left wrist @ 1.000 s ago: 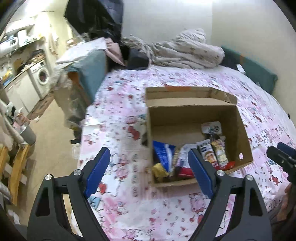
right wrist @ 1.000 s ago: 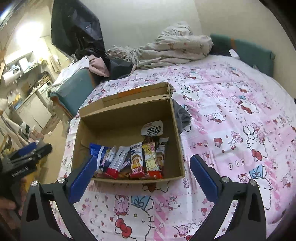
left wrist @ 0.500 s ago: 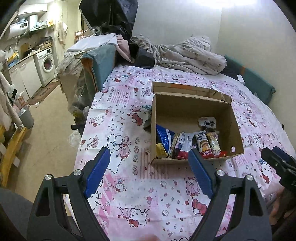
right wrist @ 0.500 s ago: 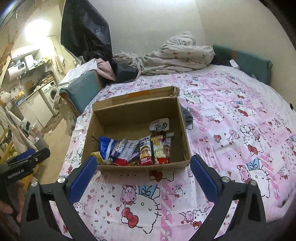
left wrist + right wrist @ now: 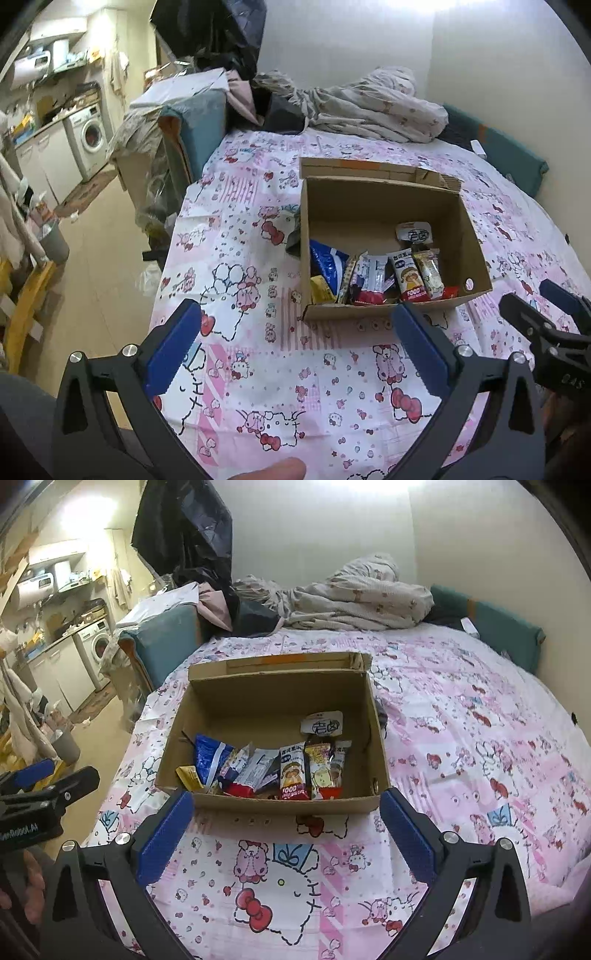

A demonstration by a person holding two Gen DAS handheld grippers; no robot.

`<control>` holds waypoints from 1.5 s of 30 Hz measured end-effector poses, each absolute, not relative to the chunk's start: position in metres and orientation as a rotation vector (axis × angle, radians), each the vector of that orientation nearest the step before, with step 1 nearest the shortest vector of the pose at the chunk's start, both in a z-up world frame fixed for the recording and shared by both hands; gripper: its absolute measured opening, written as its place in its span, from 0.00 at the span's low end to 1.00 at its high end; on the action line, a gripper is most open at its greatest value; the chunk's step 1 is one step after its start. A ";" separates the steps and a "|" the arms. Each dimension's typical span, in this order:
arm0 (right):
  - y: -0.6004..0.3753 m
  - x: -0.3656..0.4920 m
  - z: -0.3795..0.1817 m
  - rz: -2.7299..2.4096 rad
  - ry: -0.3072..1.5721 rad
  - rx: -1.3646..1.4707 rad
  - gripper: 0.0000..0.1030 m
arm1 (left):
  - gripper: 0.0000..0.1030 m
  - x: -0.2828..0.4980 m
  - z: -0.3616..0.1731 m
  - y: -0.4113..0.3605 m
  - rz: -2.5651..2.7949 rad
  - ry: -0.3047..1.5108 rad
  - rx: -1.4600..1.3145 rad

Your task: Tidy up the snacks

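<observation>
Far left in the left wrist view: washing machine (image 5: 91,137) and kitchen clutter, well apart from the work. Nearer, left claw (image 5: 295,343) over the pink cartoon-print bed (image 5: 236,229), jaws just widened and now spread fully apart, nothing between them. Centre: one open cardboard box (image 5: 476,258) on the bed, snacks (image 5: 373,280) packed upright along its near wall. Right: right claw (image 5: 286,834), jaws likewise wide apart and empty, hovering just short of the box's near edge.

Risks, judged from here: soft bedding under the box, so a push from either claw likely tips or slides it; thin near wall liable to buckle if caught by a fingertip; crinkly packets leaning on one another, so pulling one probably drags its neighbours or topples the row.

Count: one box; two claws; roughly eight packets, among them one blue bag (image 5: 208,758), one small yellow sachet (image 5: 188,777), one pack marked "FOOD" (image 5: 293,771), one white-labelled pouch (image 5: 322,723) behind the row. Exact total uncertain, with several overlapping.
</observation>
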State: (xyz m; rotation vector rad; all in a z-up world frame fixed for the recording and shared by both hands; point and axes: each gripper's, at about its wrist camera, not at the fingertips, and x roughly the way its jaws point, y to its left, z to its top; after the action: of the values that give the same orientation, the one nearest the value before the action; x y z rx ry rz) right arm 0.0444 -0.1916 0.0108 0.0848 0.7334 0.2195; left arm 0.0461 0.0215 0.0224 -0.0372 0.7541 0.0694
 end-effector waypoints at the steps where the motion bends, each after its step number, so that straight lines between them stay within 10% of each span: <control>1: -0.193 0.045 0.010 0.216 0.738 0.090 1.00 | 1.00 0.046 0.023 0.020 0.064 0.749 -0.037; 45: -0.200 0.046 0.014 0.191 0.741 0.115 1.00 | 1.00 0.043 0.027 0.014 0.034 0.737 -0.039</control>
State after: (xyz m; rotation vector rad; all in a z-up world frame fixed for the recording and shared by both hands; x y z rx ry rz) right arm 0.0464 -0.1999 0.0136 0.1146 0.7407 0.1914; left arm 0.0427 0.0144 0.0273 -0.0393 0.7368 0.0342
